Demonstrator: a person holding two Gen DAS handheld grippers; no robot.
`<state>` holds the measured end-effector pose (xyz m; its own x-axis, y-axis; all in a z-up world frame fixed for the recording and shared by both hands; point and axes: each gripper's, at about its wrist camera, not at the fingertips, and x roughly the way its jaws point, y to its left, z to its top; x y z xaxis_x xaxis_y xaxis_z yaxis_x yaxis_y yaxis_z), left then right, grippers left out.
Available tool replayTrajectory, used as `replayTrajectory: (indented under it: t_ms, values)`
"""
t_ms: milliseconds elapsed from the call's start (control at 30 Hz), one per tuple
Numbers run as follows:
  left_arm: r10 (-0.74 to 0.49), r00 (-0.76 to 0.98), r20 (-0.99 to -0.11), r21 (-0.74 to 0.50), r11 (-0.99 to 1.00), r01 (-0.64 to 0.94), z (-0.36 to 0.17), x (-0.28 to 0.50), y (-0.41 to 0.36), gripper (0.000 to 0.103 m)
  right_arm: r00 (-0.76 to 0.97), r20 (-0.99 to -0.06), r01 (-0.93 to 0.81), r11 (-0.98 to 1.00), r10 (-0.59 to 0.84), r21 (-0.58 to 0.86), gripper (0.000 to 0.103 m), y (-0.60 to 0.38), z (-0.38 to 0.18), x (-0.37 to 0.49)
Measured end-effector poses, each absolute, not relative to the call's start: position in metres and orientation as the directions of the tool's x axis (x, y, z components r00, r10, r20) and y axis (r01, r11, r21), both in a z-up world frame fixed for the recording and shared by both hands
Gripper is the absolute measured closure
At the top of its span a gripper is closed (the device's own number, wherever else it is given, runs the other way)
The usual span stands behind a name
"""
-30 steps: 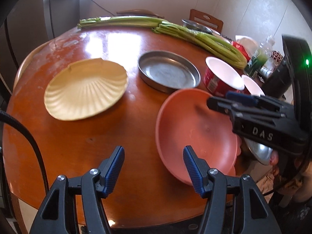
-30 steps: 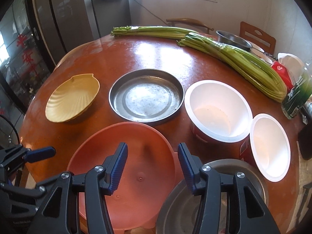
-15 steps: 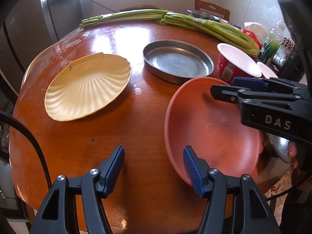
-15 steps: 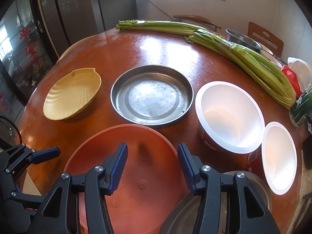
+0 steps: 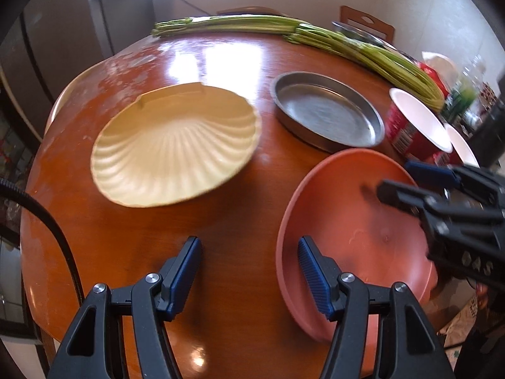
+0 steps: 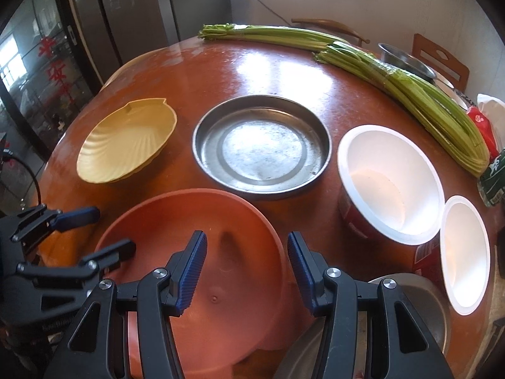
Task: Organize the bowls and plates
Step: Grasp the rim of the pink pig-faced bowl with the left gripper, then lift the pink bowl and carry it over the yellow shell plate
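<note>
Both jaws gape empty above the orange plate [image 6: 202,252]; shell dish [image 5: 176,148] and metal pan [image 6: 262,145] lie beyond

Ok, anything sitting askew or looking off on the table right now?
Yes: the orange plate sits tilted, its right side resting on the rim of a steel bowl and its near edge overhanging the table. No spills or damage visible.

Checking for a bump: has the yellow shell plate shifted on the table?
No. In the right wrist view the shell plate sits just left of the metal pan, as before.
</note>
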<state>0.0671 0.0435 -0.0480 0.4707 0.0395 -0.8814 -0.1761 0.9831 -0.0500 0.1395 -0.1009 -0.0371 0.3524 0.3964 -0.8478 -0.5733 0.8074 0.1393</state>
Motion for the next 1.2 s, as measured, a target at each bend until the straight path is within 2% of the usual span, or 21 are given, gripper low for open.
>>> replayTrajectory:
  t_ms: [367, 567, 800, 933, 1200]
  values:
    - [0.064, 0.484, -0.873, -0.083, 0.958, -0.275, -0.049, 0.070, 0.084, 0.040, 0.269, -0.855, -0.611, 0.765, 0.443, 0.204, 0.048, -0.088, -0.045, 0.120]
    - [0.019, 0.483, -0.876, -0.143, 0.945, -0.295, -0.046, 0.054, 0.091, 0.040, 0.264, -0.855, -0.601, 0.770, 0.445, 0.215, 0.048, -0.088, -0.045, 0.115]
    - [-0.043, 0.494, -0.869, -0.189, 0.949, -0.251, -0.046, 0.040, 0.080, 0.040, 0.254, -0.852, -0.600, 0.765, 0.458, 0.233, 0.047, -0.088, -0.044, 0.110]
    - [-0.101, 0.490, -0.866, -0.226, 0.953, -0.204, -0.045, 0.039, 0.069, 0.046, 0.227, -0.844, -0.612, 0.746, 0.485, 0.264, 0.046, -0.085, -0.042, 0.103]
    - [-0.097, 0.513, -0.853, -0.214, 0.961, -0.174, -0.035, 0.036, 0.059, 0.047, 0.254, -0.838, -0.596, 0.760, 0.483, 0.257, 0.046, -0.094, -0.035, 0.096]
